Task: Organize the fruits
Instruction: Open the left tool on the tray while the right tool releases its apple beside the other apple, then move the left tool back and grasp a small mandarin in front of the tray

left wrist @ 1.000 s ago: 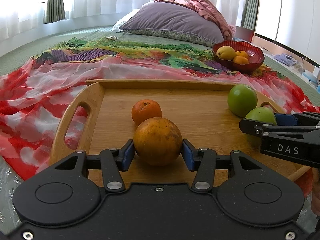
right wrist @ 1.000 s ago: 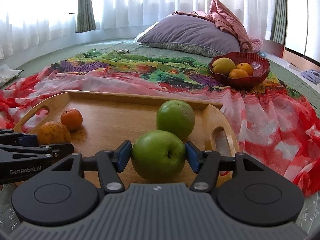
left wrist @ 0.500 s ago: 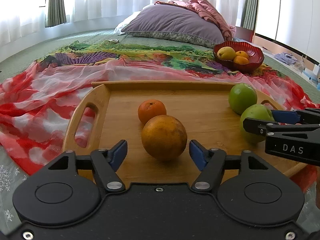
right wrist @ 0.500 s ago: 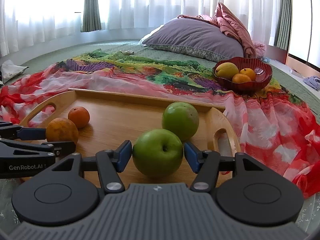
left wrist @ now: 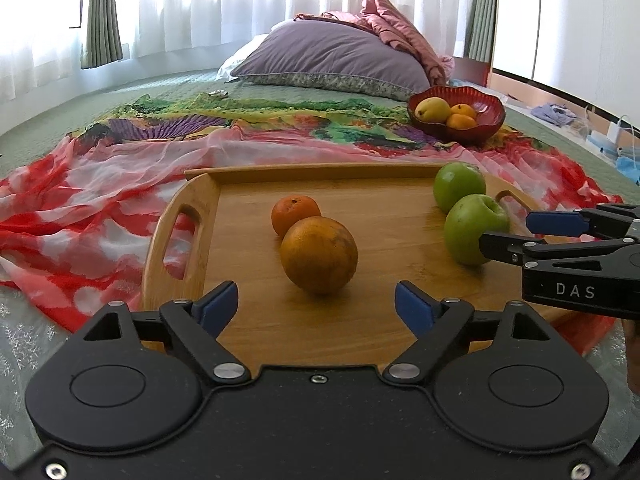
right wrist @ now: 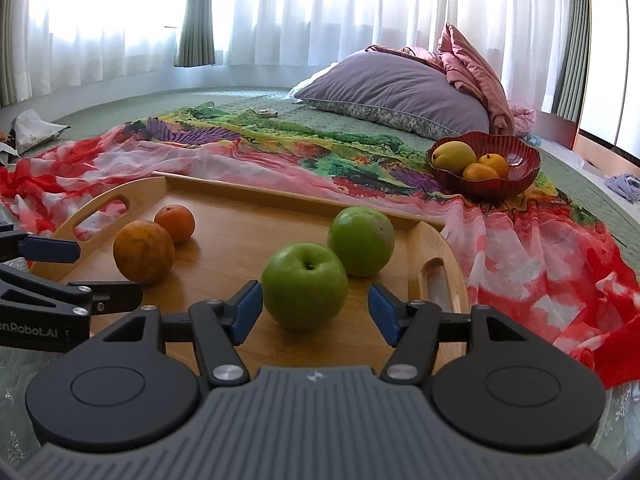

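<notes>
Sitting on the wooden tray (left wrist: 248, 332), a large mottled orange (left wrist: 318, 255) is being framed just ahead of the released left gripper (left wrist: 316, 306); a glossy green apple (right wrist: 304, 285) is being bracketed, untouched, by the spread right gripper (right wrist: 316, 312).

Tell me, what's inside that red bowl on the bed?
The red bowl holds three fruits: a yellow mango-like fruit and two small oranges. The bowl's near wall hides their undersides and the bottom, so anything lying lower can't be seen.
</notes>
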The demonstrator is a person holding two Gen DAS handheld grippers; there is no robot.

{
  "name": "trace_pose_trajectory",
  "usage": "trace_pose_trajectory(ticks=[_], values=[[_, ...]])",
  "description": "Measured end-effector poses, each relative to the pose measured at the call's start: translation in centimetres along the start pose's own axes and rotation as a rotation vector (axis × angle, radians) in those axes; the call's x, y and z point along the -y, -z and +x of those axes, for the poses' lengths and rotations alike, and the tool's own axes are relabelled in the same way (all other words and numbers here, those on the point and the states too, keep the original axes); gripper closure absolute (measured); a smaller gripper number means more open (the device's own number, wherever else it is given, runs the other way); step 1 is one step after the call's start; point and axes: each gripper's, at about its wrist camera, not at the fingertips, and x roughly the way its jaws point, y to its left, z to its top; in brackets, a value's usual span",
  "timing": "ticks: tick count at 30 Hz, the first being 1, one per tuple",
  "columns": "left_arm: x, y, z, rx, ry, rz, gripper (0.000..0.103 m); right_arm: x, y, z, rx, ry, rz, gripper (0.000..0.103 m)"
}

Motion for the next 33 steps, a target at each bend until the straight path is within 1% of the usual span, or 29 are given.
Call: trace_pose_trajectory(ticks=[5, 15, 19, 33], values=[[0.2, 0.3, -1.1, 0.013, 0.01, -0.004, 0.014, 0.2, 0.3, -0.9, 0.007, -0.009, 0.015, 0.029], [0.8, 1.3, -3.6, 0.041, 0.023, 0.006, 0.009, 0.0, 1.3, -3.6, 0.032, -0.048, 0.018, 0.024], [0.8, 1.9, -4.4, 0.038, 0.041, -0.005, 0.008, -0.1, 1.8, -4.6, 0.037, -0.062, 0.026, 0.024], [1.9, 5.0, -6.6, 0.024, 0.058, 0.009, 0.007, -1.2, 4.7, -7.0, 0.04, -0.089, 0.008, 0.022]])
